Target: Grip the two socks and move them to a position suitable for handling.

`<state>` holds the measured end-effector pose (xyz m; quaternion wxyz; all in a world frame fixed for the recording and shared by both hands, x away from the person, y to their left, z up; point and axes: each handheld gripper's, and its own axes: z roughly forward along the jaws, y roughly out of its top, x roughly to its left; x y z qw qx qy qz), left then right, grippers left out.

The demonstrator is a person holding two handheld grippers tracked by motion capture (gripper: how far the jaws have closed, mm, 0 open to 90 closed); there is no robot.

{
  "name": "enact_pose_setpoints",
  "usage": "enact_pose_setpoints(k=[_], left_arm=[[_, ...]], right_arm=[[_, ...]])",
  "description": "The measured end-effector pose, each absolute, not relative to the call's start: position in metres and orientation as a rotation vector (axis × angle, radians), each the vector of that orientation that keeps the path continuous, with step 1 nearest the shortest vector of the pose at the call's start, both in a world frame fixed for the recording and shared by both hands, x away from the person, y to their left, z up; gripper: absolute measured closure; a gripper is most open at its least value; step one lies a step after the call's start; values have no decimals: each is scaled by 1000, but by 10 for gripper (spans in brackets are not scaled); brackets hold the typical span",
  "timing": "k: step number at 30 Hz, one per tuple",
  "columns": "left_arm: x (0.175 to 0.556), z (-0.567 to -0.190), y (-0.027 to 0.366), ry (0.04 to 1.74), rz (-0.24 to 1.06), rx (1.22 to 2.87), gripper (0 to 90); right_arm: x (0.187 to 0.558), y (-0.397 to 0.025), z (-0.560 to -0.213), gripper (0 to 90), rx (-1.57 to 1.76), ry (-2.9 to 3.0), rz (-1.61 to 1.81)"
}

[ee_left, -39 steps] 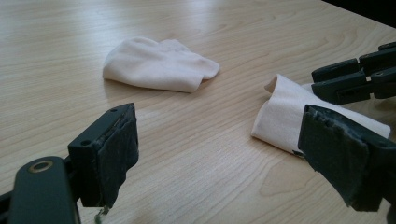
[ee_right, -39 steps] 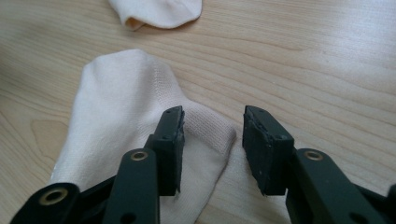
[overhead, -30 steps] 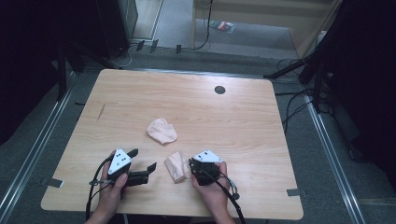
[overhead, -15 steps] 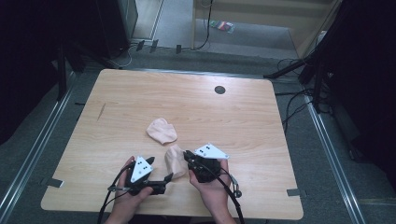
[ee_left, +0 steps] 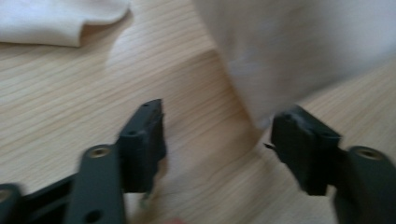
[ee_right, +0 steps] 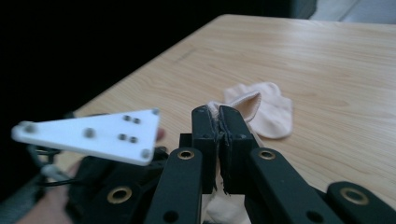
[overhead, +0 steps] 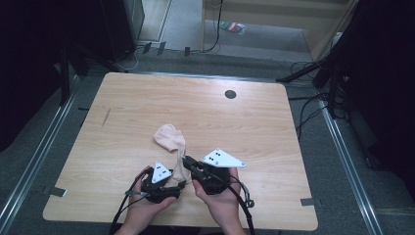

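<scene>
Two pale pink socks are on the wooden table point(overhead: 254, 127). One sock point(overhead: 168, 135) point(ee_right: 264, 109) lies flat near the middle. My right gripper point(overhead: 187, 161) point(ee_right: 219, 119) is shut on the edge of the other sock point(overhead: 179, 170) point(ee_right: 215, 211), holding it off the table so it hangs below the jaws. My left gripper point(overhead: 177, 185) point(ee_left: 219, 135) is open just left of it, low over the wood. The hanging sock point(ee_left: 299, 51) drapes down by that gripper's right-hand jaw; I cannot tell whether they touch. The flat sock point(ee_left: 56, 18) shows at the top left corner there.
A dark round grommet point(overhead: 230, 94) sits near the table's far edge. Both hands are close to the near edge, cables trailing off it. Dark floor, metal rails and cables surround the table. The left gripper's white plate point(ee_right: 93, 135) is beside the right jaws.
My left gripper has slid right, up to the near sock. My right gripper has pinched that sock and raised it off the table. The far sock has stayed put.
</scene>
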<state>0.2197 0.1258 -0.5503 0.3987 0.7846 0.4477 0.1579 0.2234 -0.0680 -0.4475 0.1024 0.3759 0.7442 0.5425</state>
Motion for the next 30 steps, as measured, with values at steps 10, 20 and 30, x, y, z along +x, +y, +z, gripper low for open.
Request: enact_pose_setpoints(k=[10, 20, 30], left_arm=[[207, -522, 166, 1025, 917, 1945, 900], [203, -540, 152, 861, 762, 2249, 900], [211, -544, 168, 793, 345, 2094, 554]], right_arm=[[233, -89, -451, 871, 1188, 2146, 1658], [260, -110, -518, 872, 1392, 2246, 1332], [273, -127, -532, 869, 1378, 2292, 1097]])
